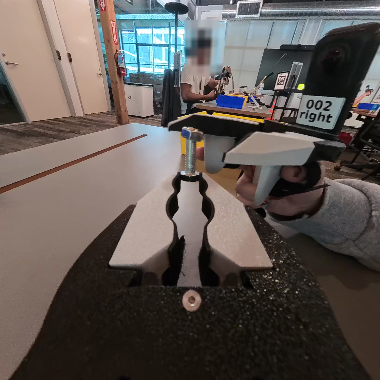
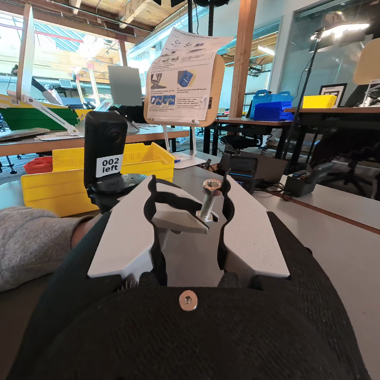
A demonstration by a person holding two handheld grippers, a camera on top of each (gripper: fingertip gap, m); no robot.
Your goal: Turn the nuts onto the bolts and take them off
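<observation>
A silver bolt (image 1: 190, 156) stands upright, thread up, with its hex head pinched between the tips of my left gripper (image 1: 190, 177), which is shut on it. A silver nut (image 1: 192, 132) sits at the very top of the thread. My right gripper (image 2: 189, 181) is open around it. The nut (image 2: 211, 185) lies against the right finger's tip, and the left finger is well apart from it. In the right wrist view the bolt (image 2: 207, 202) rises from my left gripper (image 2: 206, 219). In the left wrist view my right gripper (image 1: 197, 144) comes in from the right.
The grey table (image 1: 82, 195) has a brown seam. Yellow bins (image 2: 61, 185) stand behind my left gripper. An instruction sheet on a stand (image 2: 181, 82) and black devices (image 2: 242, 170) are at the back. A person sits at a far desk (image 1: 195, 88). Some 5 cm of space lies between my two pairs of fingers.
</observation>
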